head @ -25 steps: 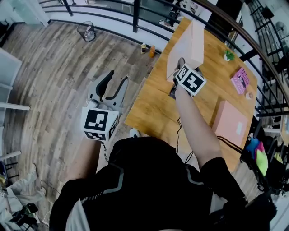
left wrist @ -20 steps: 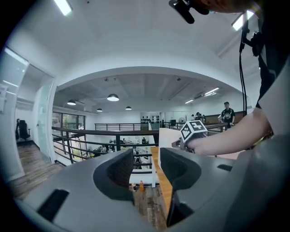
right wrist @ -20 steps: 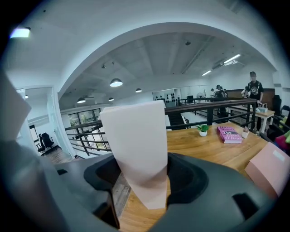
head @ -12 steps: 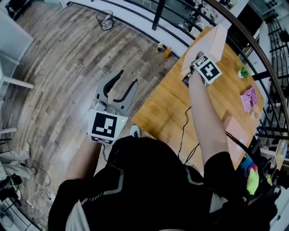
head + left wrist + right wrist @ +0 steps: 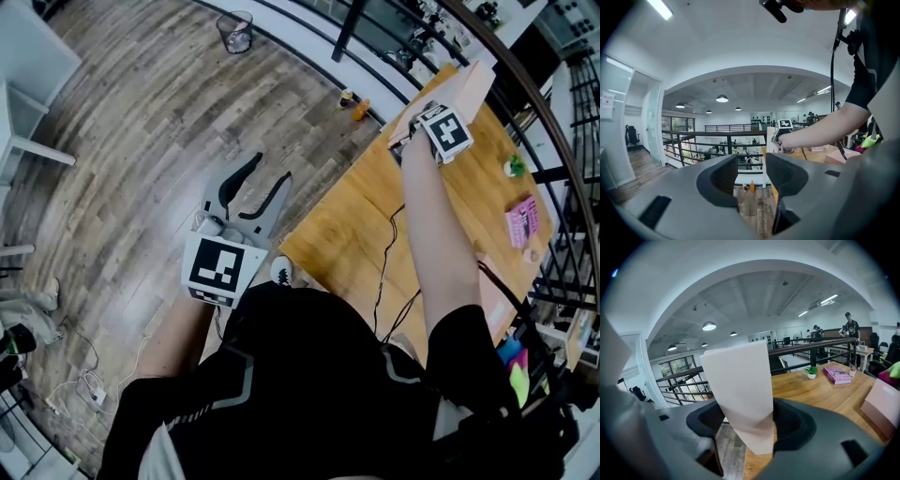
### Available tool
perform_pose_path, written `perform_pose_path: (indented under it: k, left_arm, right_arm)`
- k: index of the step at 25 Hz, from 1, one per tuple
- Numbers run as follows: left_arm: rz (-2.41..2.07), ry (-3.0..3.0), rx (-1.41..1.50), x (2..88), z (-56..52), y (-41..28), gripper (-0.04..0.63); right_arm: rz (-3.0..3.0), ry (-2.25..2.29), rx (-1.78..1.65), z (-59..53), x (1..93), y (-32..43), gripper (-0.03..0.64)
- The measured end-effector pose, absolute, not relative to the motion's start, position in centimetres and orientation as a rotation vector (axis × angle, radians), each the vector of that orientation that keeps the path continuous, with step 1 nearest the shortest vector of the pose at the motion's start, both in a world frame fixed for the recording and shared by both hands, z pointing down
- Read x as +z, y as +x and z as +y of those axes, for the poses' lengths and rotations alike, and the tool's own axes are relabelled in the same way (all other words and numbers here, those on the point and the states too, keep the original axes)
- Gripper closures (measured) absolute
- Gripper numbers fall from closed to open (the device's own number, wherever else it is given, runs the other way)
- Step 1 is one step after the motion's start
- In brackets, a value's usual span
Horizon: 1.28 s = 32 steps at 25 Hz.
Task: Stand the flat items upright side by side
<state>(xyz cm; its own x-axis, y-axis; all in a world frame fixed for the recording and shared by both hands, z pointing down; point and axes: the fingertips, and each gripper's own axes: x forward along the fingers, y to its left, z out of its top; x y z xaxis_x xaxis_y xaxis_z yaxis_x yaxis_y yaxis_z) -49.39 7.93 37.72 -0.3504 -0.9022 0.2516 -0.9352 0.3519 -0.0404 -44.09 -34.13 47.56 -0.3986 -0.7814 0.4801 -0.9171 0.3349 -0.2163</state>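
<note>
Edging closer to the wooden table's [image 5: 347, 234] near left side, the left gripper [image 5: 270, 169] now hangs over the floor just off that edge, its jaws parted with nothing between them but open air. Further out, the right arm has stretched on toward the table's far left corner, and the whole head view has swung with it. Along the table's right side a second pale pink box [image 5: 882, 405] lies flat. At the far corner the right gripper [image 5: 749, 420] is clamped on the pale pink flat item [image 5: 738, 390], which rises between its jaws on edge and leans a little to one side. Beyond it, toward the table's far right, sit a pink book [image 5: 838, 374] and a small potted plant [image 5: 811, 372]. By my reading the first item is being set upright at the far corner, while the second one is not yet touched, so the side-by-side pairing is barely begun. Whether the held item's lower edge rests on the table I cannot tell: the marker cube and hand cover it from above, and from the right gripper view it drops behind the jaws. The flat box is largely covered by the arm in the head view and cut off at the picture's edge in the right gripper view.
</note>
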Motion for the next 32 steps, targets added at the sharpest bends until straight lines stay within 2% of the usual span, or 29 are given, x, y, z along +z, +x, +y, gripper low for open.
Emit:
perform_pose_path:
  k: [7, 12, 20, 26, 32]
  left_arm:
    - [-2.391, 1.644, 0.236, 38.5, 8.0, -49.4, 0.396]
    - [-2.392, 1.643, 0.23, 38.8, 8.3, -48.7, 0.396]
    - [-2.343, 1.716, 0.183, 38.5, 6.4, -48.0, 0.396]
    - [-2.276, 1.869, 0.141, 36.7, 2.1, -45.9, 0.405]
    - [-2.141, 2.064, 0.082, 35.0, -3.7, -41.3, 0.411]
  right_arm:
    - [-2.337, 1.502, 0.743, -34.2, 47.9, -44.6, 0.279]
    - [-2.382, 1.378, 0.781, -33.3, 48.4, -44.1, 0.224]
    - [-2.654, 1.158, 0.7, -29.5, 42.7, -41.1, 0.176]
    - [-2.91, 0.897, 0.705, -26.6, 36.5, -36.1, 0.176]
    - [-3.08, 0.784, 0.634, -25.1, 31.7, -27.2, 0.195]
